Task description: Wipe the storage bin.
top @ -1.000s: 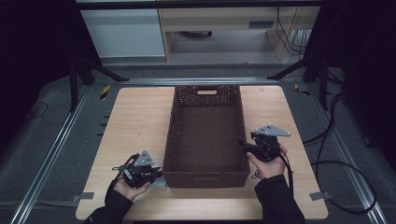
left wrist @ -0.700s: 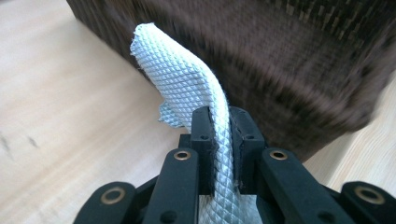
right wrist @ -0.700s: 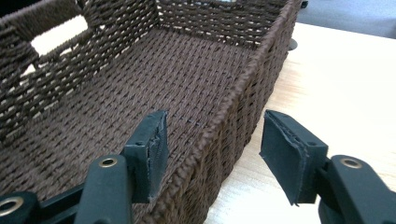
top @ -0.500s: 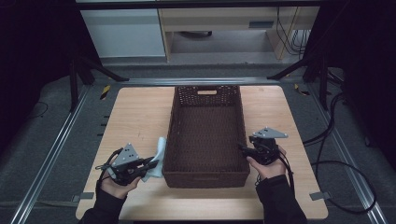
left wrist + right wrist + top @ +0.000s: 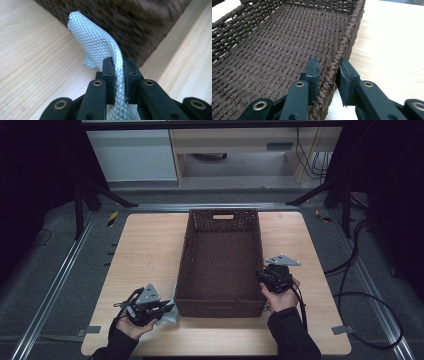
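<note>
A dark brown woven basket (image 5: 222, 211) stands lengthwise in the middle of the wooden table. My left gripper (image 5: 166, 310) lies at the basket's near left corner, shut on a silvery, diamond-textured strip (image 5: 172, 316). In the left gripper view the strip (image 5: 96, 42) runs up between the jaws and curls toward the basket's wall (image 5: 140, 27). My right gripper (image 5: 261, 276) straddles the basket's right rim (image 5: 348, 32). Its jaws have just been closing, one inside the basket and one outside, and the pads (image 5: 313, 72) press on the braided rim.
The table's bare wood (image 5: 145, 250) lies left and right of the basket. Metal rails (image 5: 60, 280) run along both sides of the table. Cables (image 5: 360, 295) lie on the dark floor to the right. A pale cabinet (image 5: 135, 155) stands behind.
The left hand swung out to the left, holding the strip upright, then came back toward the basket's near left corner with the strip lower. The right hand stayed at the rim.
</note>
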A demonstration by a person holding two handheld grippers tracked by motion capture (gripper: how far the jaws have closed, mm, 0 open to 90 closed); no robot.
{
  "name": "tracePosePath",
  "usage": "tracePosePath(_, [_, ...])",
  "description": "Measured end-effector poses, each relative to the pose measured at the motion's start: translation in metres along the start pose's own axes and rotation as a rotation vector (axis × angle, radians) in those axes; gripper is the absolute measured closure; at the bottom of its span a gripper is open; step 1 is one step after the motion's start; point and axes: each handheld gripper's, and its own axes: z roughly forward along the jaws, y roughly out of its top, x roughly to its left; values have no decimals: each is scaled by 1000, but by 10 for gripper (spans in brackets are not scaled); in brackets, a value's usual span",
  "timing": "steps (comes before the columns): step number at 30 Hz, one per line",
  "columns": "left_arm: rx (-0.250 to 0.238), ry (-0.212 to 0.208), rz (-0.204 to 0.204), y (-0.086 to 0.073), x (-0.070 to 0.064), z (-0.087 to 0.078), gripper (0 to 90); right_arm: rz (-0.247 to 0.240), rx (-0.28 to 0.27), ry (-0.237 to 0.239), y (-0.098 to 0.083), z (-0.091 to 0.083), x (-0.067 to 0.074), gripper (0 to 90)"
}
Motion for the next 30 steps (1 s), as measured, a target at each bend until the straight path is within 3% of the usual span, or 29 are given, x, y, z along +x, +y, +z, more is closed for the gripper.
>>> tracePosePath(3, [-15,7,-10,0,3,-4,806,12,-8,-7,0,1,1,714])
tracePosePath(5, [-60,13,-21,3,6,-13,806,10,-12,-5,0,1,2,683])
tracePosePath(8, [-121,19,-20,8,5,-27,806,-13,-42,9,0,-1,-2,541])
tracePosePath(9, [-121,19,-20,8,5,-27,806,-13,-42,9,0,-1,-2,541])
tracePosePath(10, [-137,23,-16,10,4,-31,806,-24,-70,25,0,-3,-4,450])
tracePosePath(12, [-174,27,-8,14,2,-39,806,-39,-101,40,0,-7,-6,407])
tracePosePath(15, [-185,30,-9,14,0,-43,806,-44,-151,43,1,-14,-8,347])
tracePosePath(19, [-169,29,-17,9,-1,-43,806,-47,-221,56,2,-26,-16,286])
tracePosePath(25, [-70,24,-27,-8,-3,-26,806,-33,-244,49,-2,-33,-32,247])
tracePosePath(30, [11,2,-13,-15,-8,-8,806,-16,-222,-53,-16,-30,-56,232])
